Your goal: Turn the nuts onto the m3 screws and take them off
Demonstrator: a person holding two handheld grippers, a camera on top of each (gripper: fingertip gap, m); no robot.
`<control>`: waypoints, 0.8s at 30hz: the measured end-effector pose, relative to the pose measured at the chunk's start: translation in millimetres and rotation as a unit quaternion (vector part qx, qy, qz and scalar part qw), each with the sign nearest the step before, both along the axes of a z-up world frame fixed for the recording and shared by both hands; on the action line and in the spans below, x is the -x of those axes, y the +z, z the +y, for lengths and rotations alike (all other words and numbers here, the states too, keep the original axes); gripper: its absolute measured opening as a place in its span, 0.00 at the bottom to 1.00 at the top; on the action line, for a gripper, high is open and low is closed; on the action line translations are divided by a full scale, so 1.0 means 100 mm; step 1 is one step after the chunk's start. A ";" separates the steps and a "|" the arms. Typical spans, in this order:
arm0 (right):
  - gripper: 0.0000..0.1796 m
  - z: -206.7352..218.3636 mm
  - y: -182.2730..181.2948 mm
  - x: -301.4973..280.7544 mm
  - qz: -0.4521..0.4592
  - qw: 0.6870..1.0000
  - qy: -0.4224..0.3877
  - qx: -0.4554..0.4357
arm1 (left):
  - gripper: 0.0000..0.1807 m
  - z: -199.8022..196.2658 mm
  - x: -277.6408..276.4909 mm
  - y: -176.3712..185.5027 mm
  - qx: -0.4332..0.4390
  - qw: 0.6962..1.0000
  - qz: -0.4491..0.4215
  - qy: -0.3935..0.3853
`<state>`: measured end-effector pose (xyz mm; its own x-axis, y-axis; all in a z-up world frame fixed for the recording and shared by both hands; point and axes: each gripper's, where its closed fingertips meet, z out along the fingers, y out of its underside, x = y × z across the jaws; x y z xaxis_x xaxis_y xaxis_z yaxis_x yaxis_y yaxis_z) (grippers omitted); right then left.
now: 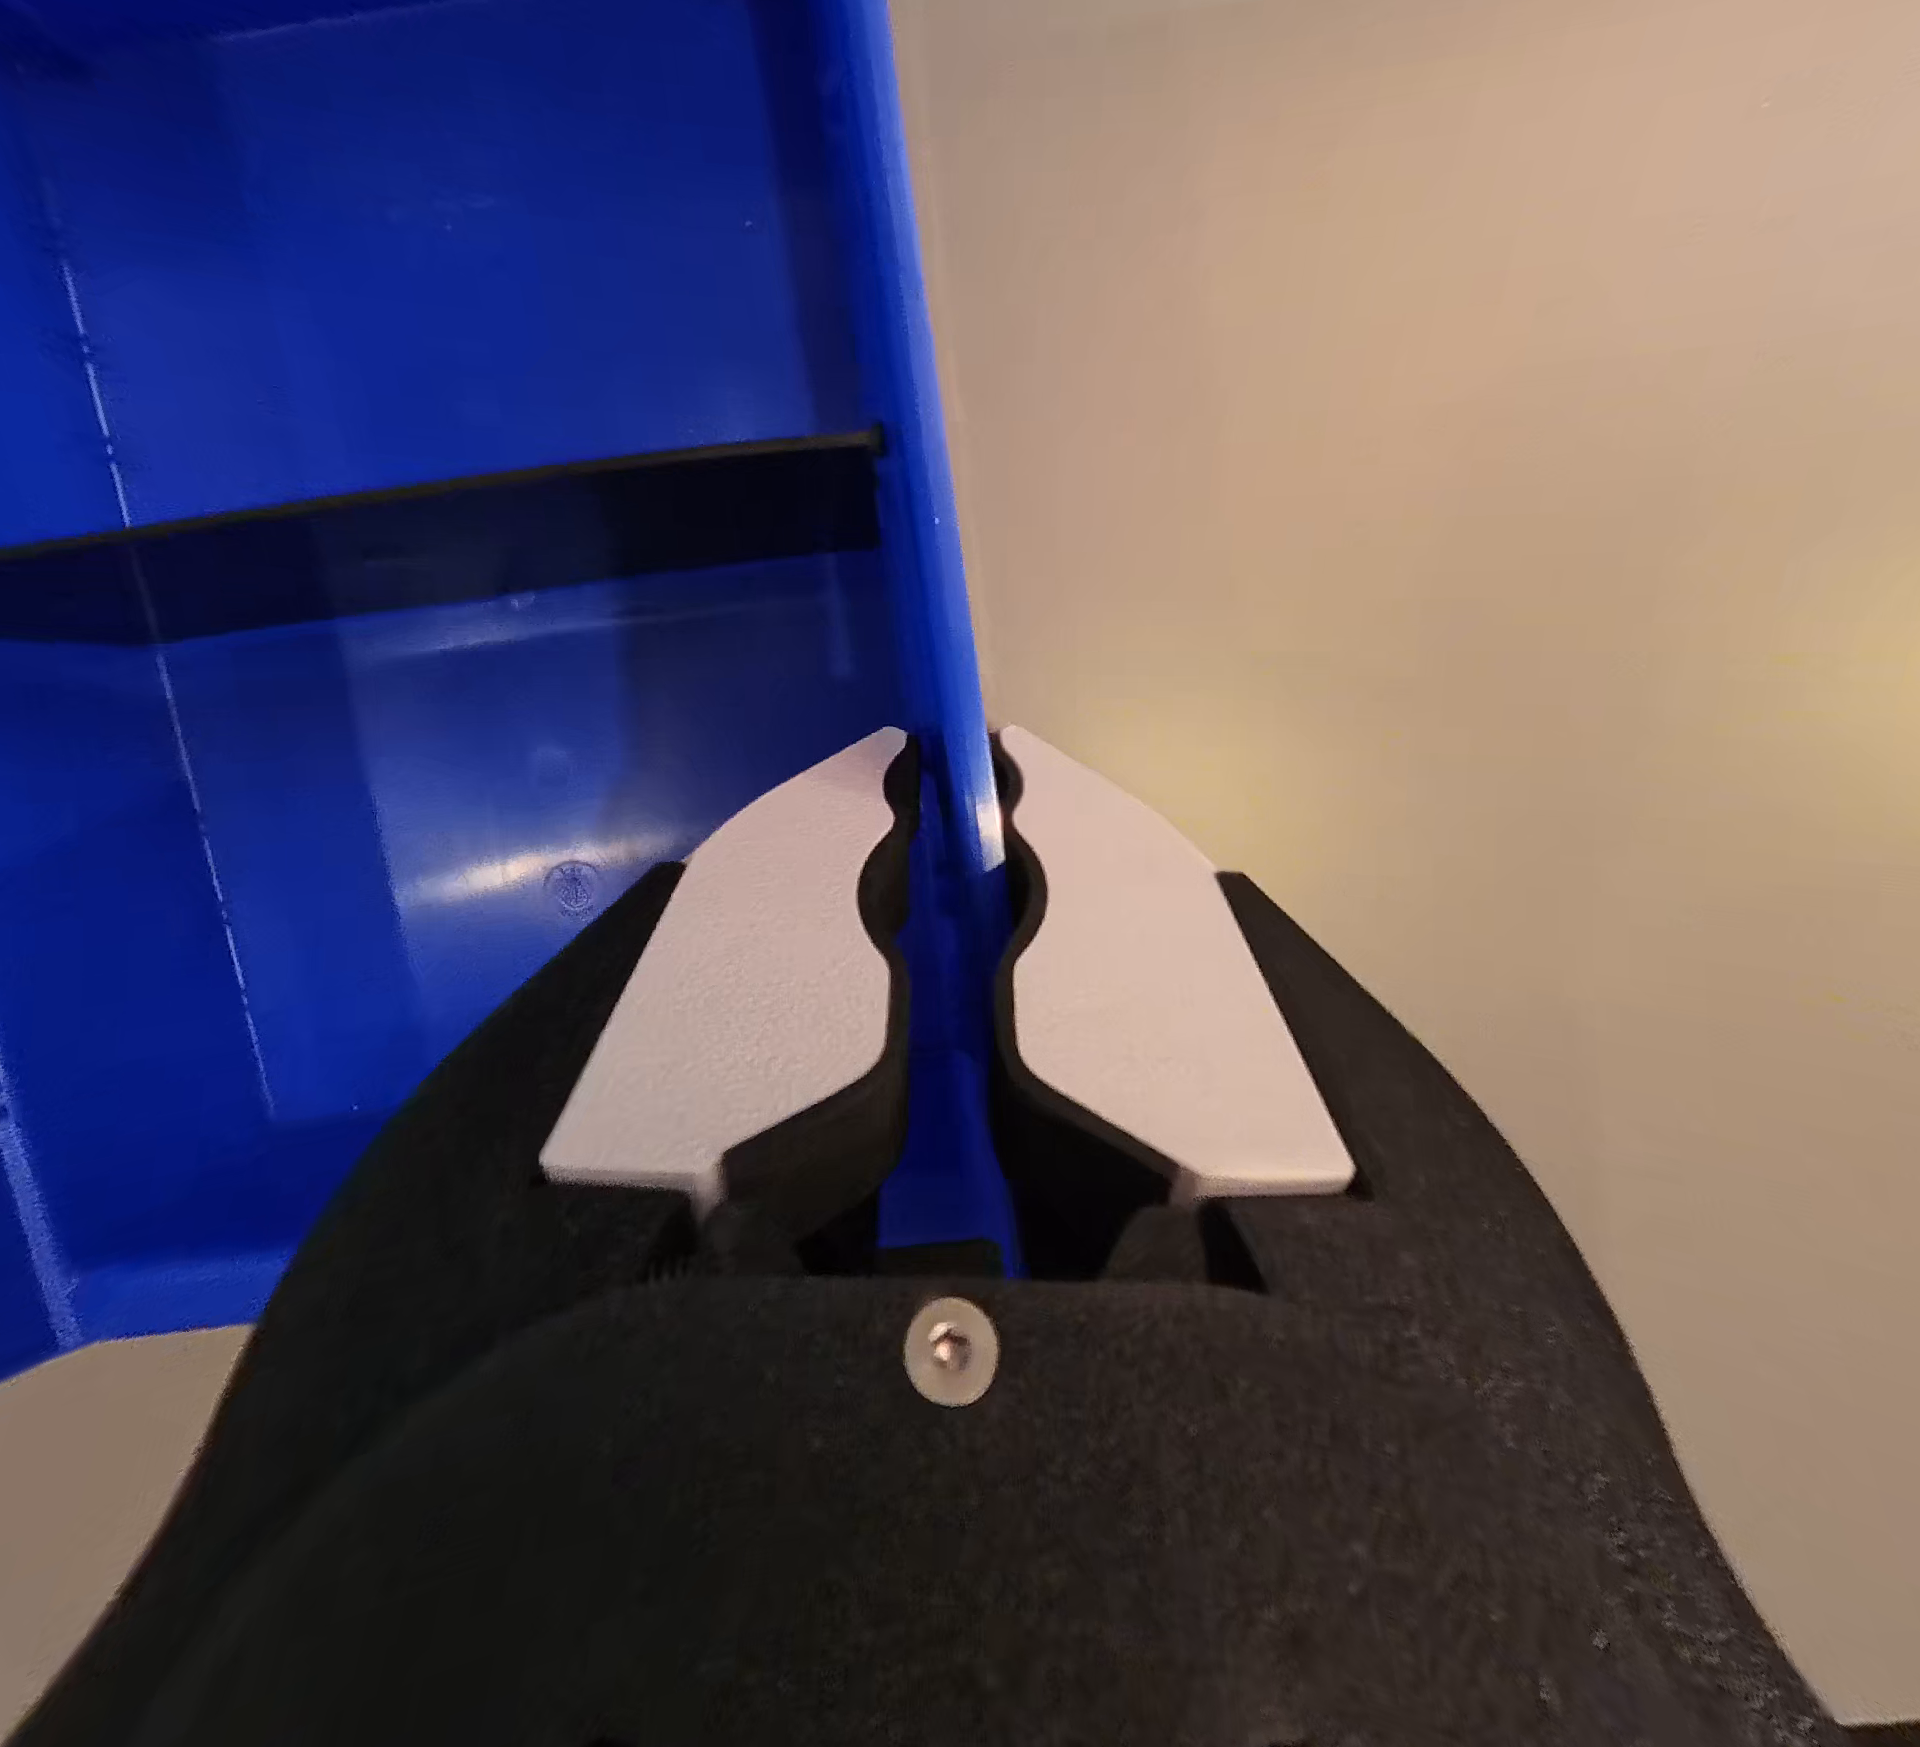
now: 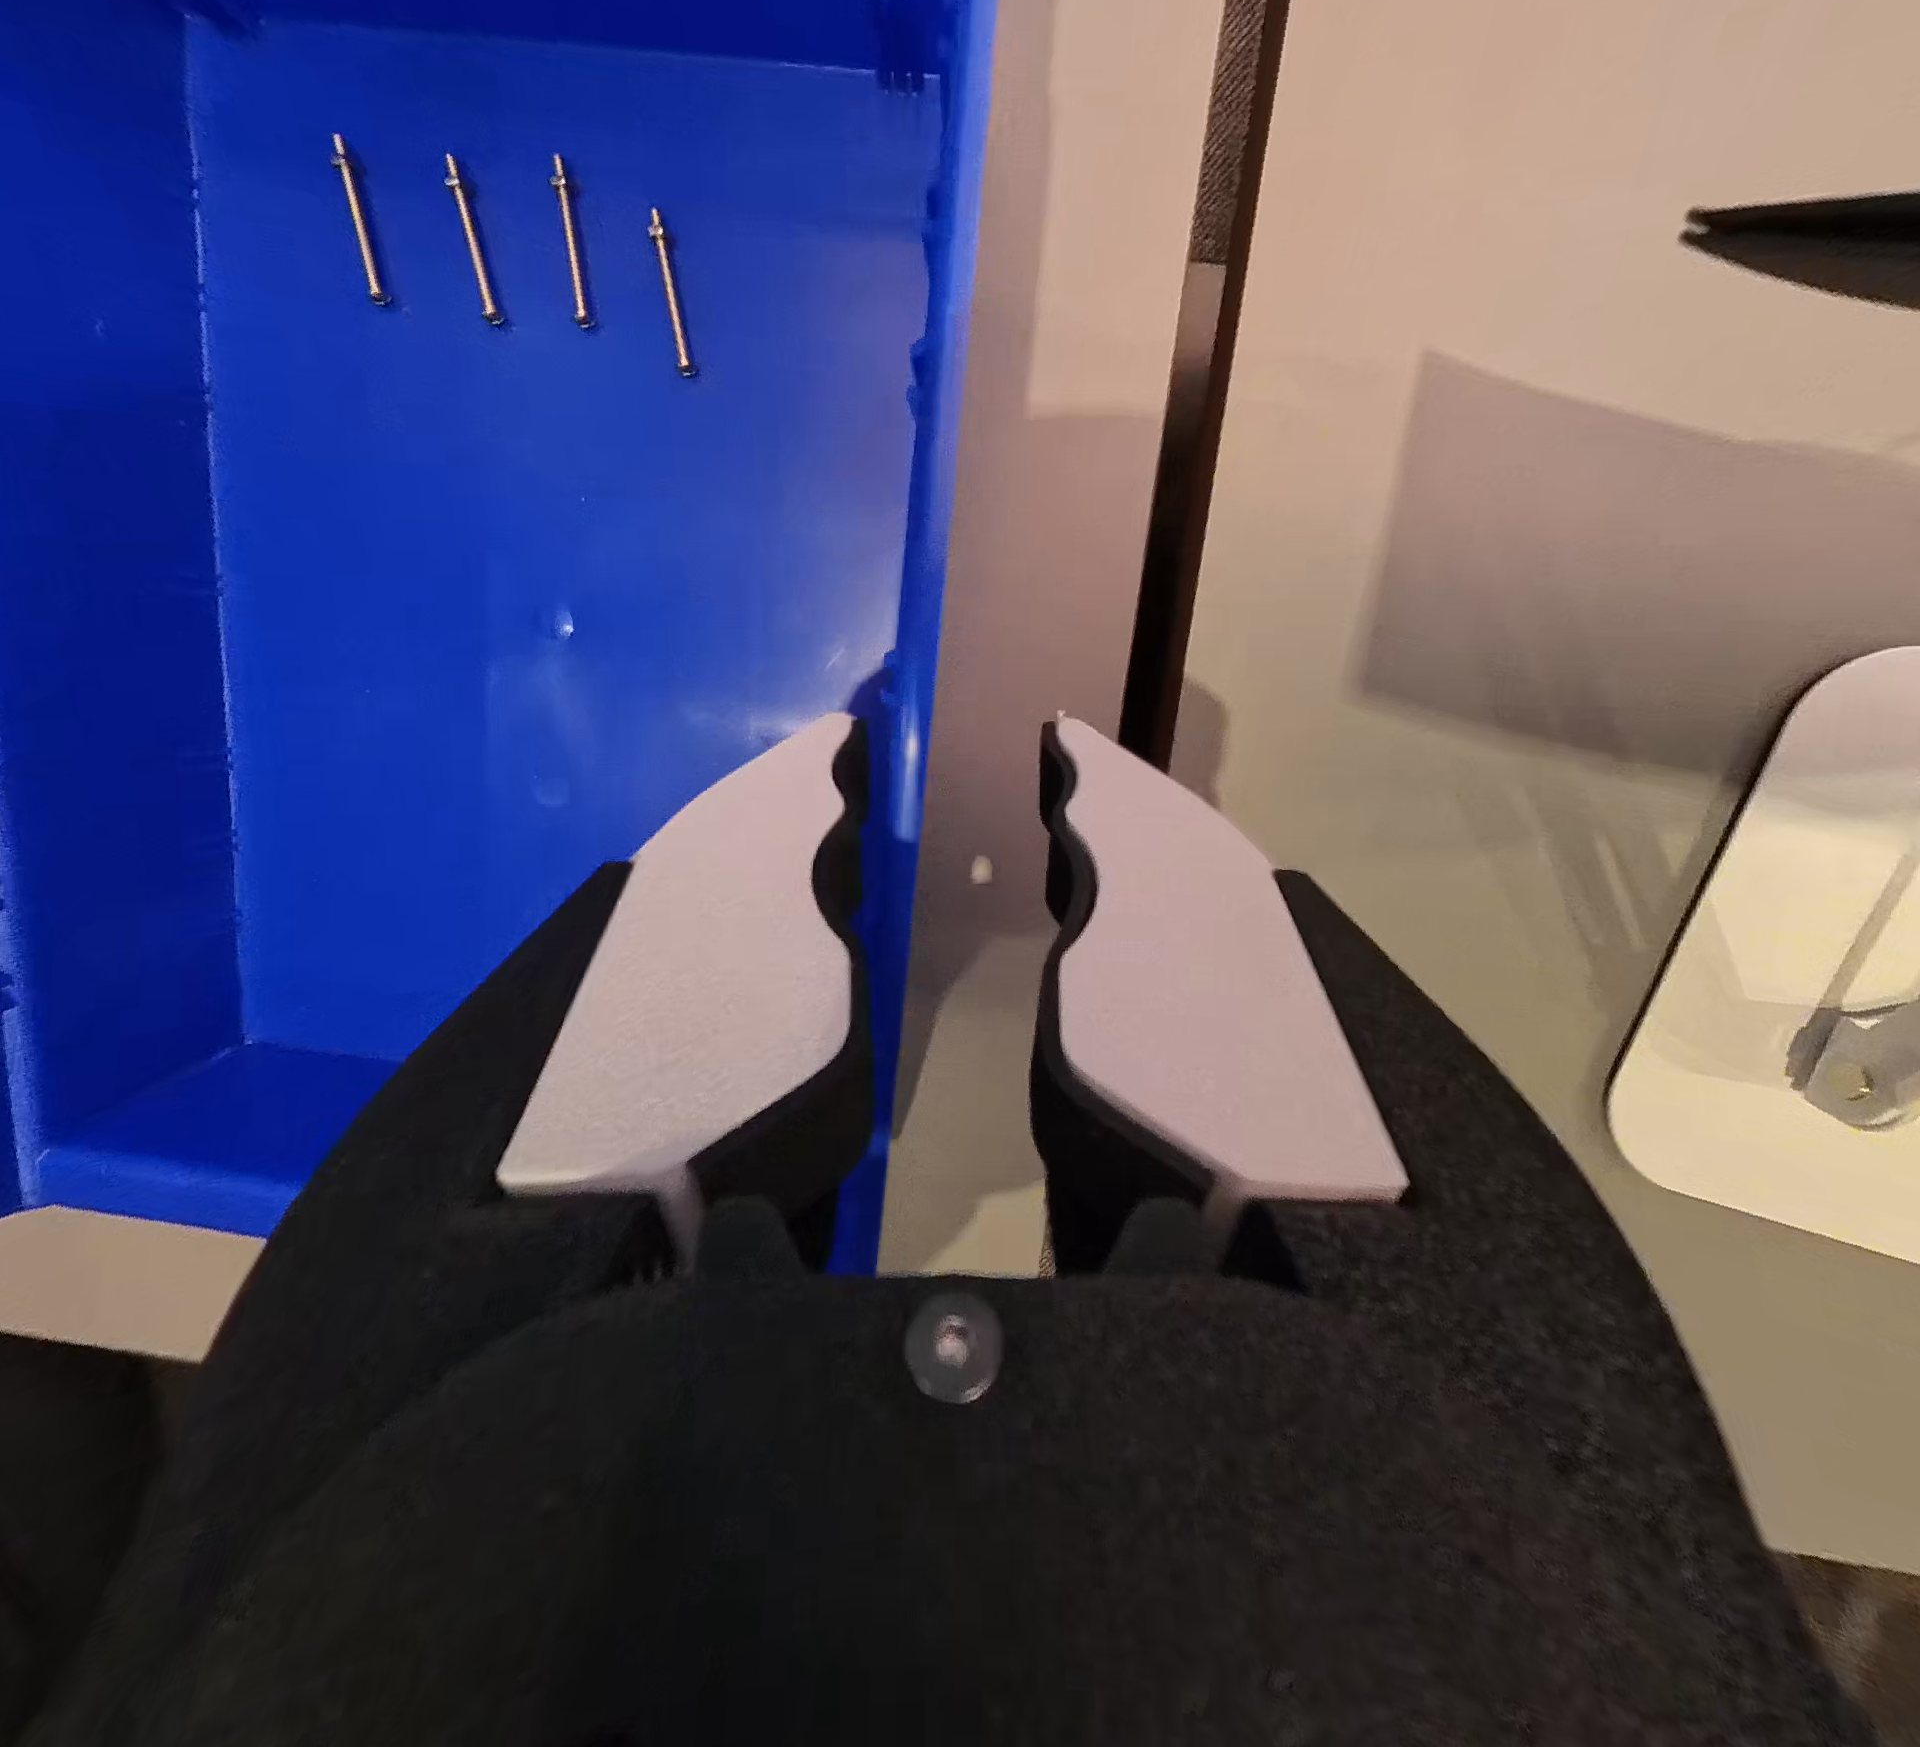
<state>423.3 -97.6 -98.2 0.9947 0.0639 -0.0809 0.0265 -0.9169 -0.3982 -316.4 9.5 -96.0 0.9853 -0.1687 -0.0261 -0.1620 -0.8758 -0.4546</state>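
Blue bin (image 2: pixel 561 658) holds four long thin screws (image 2: pixel 566 237) — nuts near their tips; left gripper (image 1: pixel 954 752) clamps its wall, right gripper (image 2: pixel 951 741) spread, straddling it.

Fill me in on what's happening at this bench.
A person works two handheld grippers around a blue bin. The left gripper is clamped on the bin's side wall. The right gripper is open, straddling a bin wall without gripping. Four long screws lie inside, each with what looks like a nut near one end.
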 end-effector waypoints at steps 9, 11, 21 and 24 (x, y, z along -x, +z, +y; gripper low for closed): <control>0.17 -0.02 -0.08 0.03 0.028 0.999 0.007 0.034 | 0.09 0.02 -0.58 0.01 -0.018 0.998 -0.051 -0.022; 0.17 0.01 -0.10 0.02 0.001 0.999 0.009 0.046 | 0.10 0.03 -0.60 0.03 -0.028 0.997 -0.070 -0.015; 0.10 0.16 -0.22 0.05 -0.075 0.990 -0.027 0.114 | 0.24 -0.01 -0.48 0.49 -0.114 0.989 -0.094 -0.018; 0.09 0.18 -0.22 0.07 -0.058 0.991 -0.036 0.112 | 0.23 -0.08 -0.38 0.68 -0.140 0.985 -0.099 -0.023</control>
<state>416.7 -79.8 -120.3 0.9994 -0.0141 0.0310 -0.0082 -0.9832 -0.1822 -278.4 1.9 -28.1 0.9670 -0.2276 0.1144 -0.0827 -0.7053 -0.7041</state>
